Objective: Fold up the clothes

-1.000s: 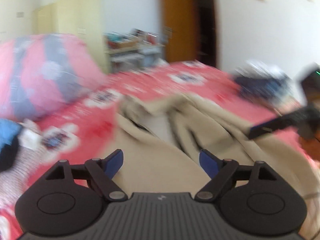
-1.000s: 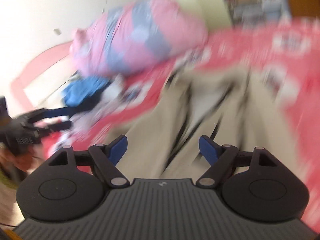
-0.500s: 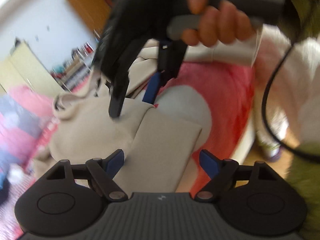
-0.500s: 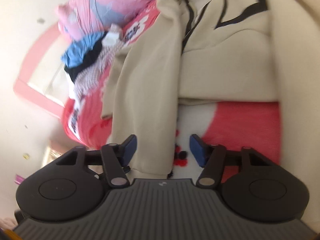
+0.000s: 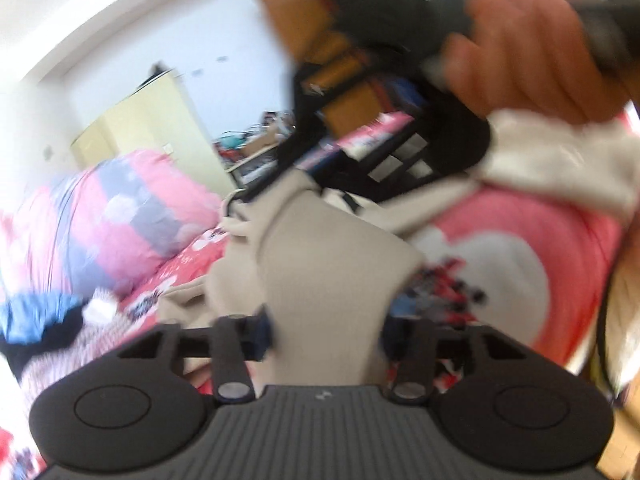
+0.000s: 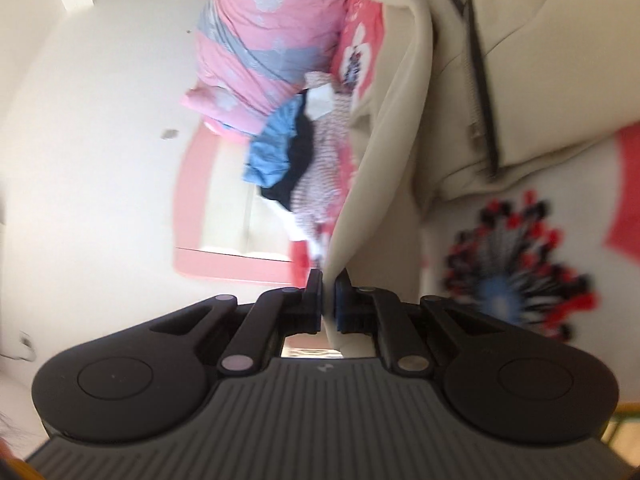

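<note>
Garment: beige jacket [image 6: 520,60] with dark trim, spread on the red patterned bed [image 6: 624,208]; one sleeve or edge pulled toward the right fingers.
Right gripper [image 6: 328,304]: fingers clenched on a fold of the beige cloth, which runs taut away ahead of them.
Left gripper [image 5: 324,332]: beige cloth fills the space between the fingers; they stand fairly wide, and blur keeps me from telling whether they pinch it.
Person's hand [image 5: 532,56]: above and beyond the left fingers, holding the other gripper.
Beside: blue and striped clothes pile [image 6: 296,160] left of the right fingers, against the pink-grey quilt [image 6: 272,40].
Step, as judged: carrying a held edge across the jacket body.
Doing it well: keep both grips level, cloth taut without dragging the body, lay the edge square along the zip line.
</note>
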`<state>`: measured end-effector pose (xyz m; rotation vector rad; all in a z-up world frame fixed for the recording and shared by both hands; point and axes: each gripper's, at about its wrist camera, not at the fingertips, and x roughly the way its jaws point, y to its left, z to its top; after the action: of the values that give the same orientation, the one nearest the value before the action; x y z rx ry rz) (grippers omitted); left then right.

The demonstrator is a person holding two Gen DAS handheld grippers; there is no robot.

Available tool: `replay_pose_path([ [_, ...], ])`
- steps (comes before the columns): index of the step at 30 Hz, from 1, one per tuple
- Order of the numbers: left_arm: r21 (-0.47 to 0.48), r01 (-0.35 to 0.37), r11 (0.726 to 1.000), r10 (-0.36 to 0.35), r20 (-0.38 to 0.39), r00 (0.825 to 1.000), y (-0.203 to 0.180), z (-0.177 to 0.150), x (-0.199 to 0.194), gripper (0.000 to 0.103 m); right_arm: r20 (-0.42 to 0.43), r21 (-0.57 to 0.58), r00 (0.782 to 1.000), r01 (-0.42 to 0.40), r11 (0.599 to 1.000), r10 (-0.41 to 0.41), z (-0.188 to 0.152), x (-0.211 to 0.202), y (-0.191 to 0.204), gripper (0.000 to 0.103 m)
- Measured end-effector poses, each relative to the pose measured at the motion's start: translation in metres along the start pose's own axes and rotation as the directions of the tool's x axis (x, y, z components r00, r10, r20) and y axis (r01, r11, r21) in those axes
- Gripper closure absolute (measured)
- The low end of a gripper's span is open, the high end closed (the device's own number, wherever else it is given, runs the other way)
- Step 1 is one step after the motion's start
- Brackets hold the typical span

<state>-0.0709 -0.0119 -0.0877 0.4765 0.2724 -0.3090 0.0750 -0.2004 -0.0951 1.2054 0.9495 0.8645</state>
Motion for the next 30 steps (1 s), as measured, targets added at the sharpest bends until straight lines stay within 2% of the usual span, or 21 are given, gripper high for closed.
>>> replay_pose_path([
  [3,-0.174,0.014,0.985,-0.013,0.007,1.000,0.038,0.006,-0.004,0.090,0.005,-0.017,1.000,-0.017,1.000,0.017,0.004,0.009,0.008,0.098],
  [5,-0.317,0.045,0.947,-0.043,0.014,0.999,0.073,0.010,-0.007,0.091,0.008,-0.031,1.000,-0.027,0.999,0.027,0.008,0.013,0.012,0.094],
  [6,-0.388,0.057,0.920,-0.055,0.016,0.998,0.092,0.011,-0.006,0.091,0.015,-0.041,1.000,-0.025,0.999,0.026,0.011,0.011,0.014,0.088],
  [7,-0.457,0.059,0.888,-0.055,0.021,0.998,0.115,0.012,-0.006,0.092,0.023,-0.053,0.999,-0.021,0.998,0.022,0.013,0.009,0.015,0.072],
  [9,-0.574,0.055,0.817,-0.044,0.034,0.998,0.160,0.014,-0.006,0.092,0.058,-0.082,0.998,-0.012,0.997,0.017,0.017,-0.001,0.016,0.051],
  [10,-0.611,0.044,0.791,-0.023,0.042,0.999,0.182,0.017,-0.003,0.092,0.085,-0.094,0.996,-0.005,0.996,0.013,0.019,-0.010,0.014,0.050],
  [13,-0.647,-0.032,0.762,0.098,0.067,0.993,0.258,0.042,0.016,0.092,0.152,-0.091,0.988,0.032,0.995,-0.018,0.020,-0.035,0.002,0.049],
  [15,-0.660,-0.121,0.741,0.218,0.066,0.974,0.314,0.060,0.032,0.092,0.192,-0.073,0.980,0.063,0.995,-0.048,0.019,-0.051,-0.009,0.049],
  [16,-0.670,-0.191,0.717,0.301,0.051,0.952,0.341,0.066,0.041,0.092,0.212,-0.064,0.975,0.079,0.995,-0.063,0.018,-0.059,-0.014,0.049],
  [18,-0.669,-0.355,0.653,0.462,-0.020,0.887,0.389,0.072,0.063,0.091,0.250,-0.044,0.964,0.108,0.993,-0.094,0.018,-0.075,-0.025,0.049],
  [19,-0.647,-0.447,0.618,0.528,-0.080,0.845,0.410,0.071,0.080,0.087,0.269,-0.034,0.957,0.123,0.992,-0.110,0.017,-0.082,-0.030,0.048],
  [20,-0.619,-0.535,0.576,0.591,-0.137,0.795,0.431,0.069,0.096,0.082,0.288,-0.023,0.949,0.137,0.990,-0.125,0.017,-0.090,-0.036,0.048],
  [21,-0.581,-0.614,0.534,0.628,-0.214,0.748,0.450,0.059,0.119,0.069,0.306,-0.012,0.941,0.152,0.988,-0.141,0.016,-0.098,-0.041,0.048],
  [22,-0.556,-0.667,0.497,0.632,-0.295,0.717,0.462,0.046,0.136,0.061,0.319,0.003,0.936,0.157,0.988,-0.150,0.017,-0.101,-0.046,0.048],
  [24,-0.507,-0.749,0.426,0.611,-0.449,0.652,0.478,0.017,0.166,0.059,0.336,0.030,0.928,0.160,0.987,-0.161,0.019,-0.104,-0.056,0.048],
  [25,-0.521,-0.750,0.408,0.585,-0.481,0.653,0.480,0.005,0.172,0.057,0.337,0.037,0.927,0.161,0.986,-0.164,0.021,-0.104,-0.059,0.048],
  [26,-0.551,-0.736,0.394,0.555,-0.496,0.668,0.479,-0.006,0.174,0.057,0.334,0.036,0.927,0.166,0.985,-0.169,0.022,-0.103,-0.060,0.048],
  [28,-0.571,-0.728,0.381,0.548,-0.495,0.675,0.467,-0.015,0.162,0.049,0.330,0.003,0.926,0.192,0.981,-0.182,0.023,-0.101,-0.056,0.048],
  [30,-0.582,-0.687,0.435,0.528,-0.454,0.718,0.445,-0.007,0.145,0.044,0.324,-0.050,0.923,0.238,0.970,-0.210,0.023,-0.100,-0.048,0.048],
])
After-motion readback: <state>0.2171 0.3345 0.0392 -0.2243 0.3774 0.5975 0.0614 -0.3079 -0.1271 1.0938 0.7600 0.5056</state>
